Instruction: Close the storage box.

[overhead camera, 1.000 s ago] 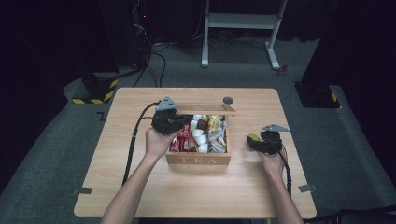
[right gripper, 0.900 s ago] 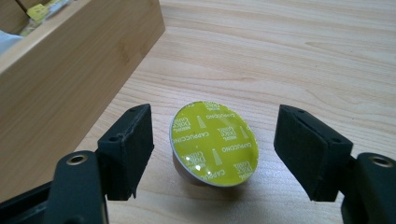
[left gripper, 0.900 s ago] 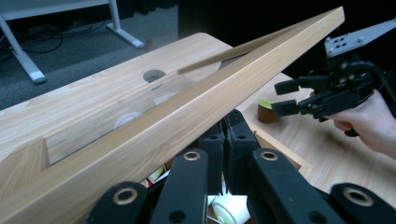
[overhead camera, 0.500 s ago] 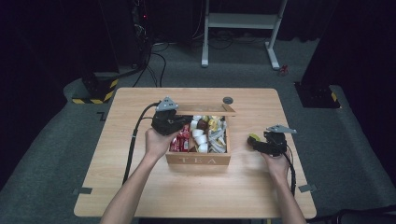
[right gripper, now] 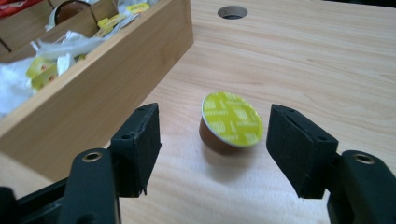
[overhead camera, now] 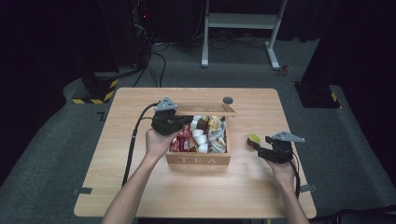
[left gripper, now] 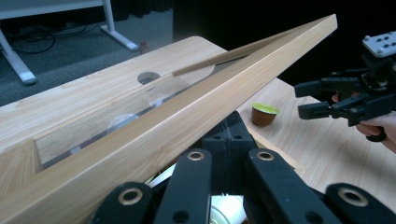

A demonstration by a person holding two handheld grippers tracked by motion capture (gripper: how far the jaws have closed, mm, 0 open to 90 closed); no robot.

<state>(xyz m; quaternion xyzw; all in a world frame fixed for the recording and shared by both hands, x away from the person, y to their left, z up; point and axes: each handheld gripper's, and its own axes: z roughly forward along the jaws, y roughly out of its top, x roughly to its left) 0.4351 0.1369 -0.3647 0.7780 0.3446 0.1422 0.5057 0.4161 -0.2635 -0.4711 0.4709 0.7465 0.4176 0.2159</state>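
Note:
A wooden tea box stands mid-table, its glass-paned lid raised at the back. My left gripper is shut on the lid's frame at the box's back left corner; its jaws meet under the wood. A brown coffee capsule with a yellow-green top sits on the table right of the box. My right gripper points at it. Its jaws have just been closing, but the pads still stand apart on either side of the capsule without touching it.
The box holds red packets, white cups and tea bags. A round cable hole lies behind the box. The left gripper's cable trails off the left front. A white desk frame stands on the floor beyond the table.
My right hand has drawn back a little to the right and toward the table's near edge, away from the capsule, which stays where it was. The left hand and lid have not moved.

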